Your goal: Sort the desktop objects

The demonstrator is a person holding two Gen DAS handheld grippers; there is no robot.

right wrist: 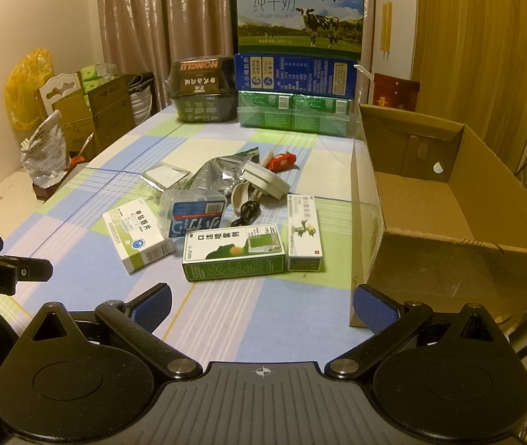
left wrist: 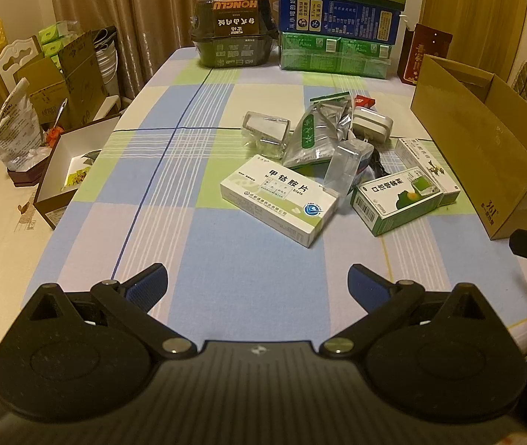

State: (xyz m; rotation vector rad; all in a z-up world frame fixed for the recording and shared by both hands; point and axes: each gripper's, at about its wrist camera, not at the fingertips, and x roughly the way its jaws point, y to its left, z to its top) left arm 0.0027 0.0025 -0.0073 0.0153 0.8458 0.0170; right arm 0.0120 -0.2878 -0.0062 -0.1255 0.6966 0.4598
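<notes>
A heap of small items lies mid-table: a white medicine box (left wrist: 280, 202) (right wrist: 137, 239), a green spray box (left wrist: 397, 200) (right wrist: 234, 252), a narrow white box (left wrist: 430, 167) (right wrist: 303, 233), a clear plastic case (right wrist: 193, 215) (left wrist: 345, 167), a foil pouch (left wrist: 315, 133) (right wrist: 219, 170), a white charger with black cable (right wrist: 265, 180) (left wrist: 373, 120), a clear square box (left wrist: 267, 131) (right wrist: 165, 176) and a red packet (right wrist: 281, 161). My left gripper (left wrist: 258, 283) is open and empty, short of the white box. My right gripper (right wrist: 261, 306) is open and empty, short of the green box.
An open cardboard box (right wrist: 448, 207) (left wrist: 486, 148) stands at the table's right edge. Stacked milk cartons (right wrist: 298, 55) and a dark Honglu package (right wrist: 202, 91) stand at the far end. Boxes and bags (left wrist: 41, 85) crowd the left side off the table.
</notes>
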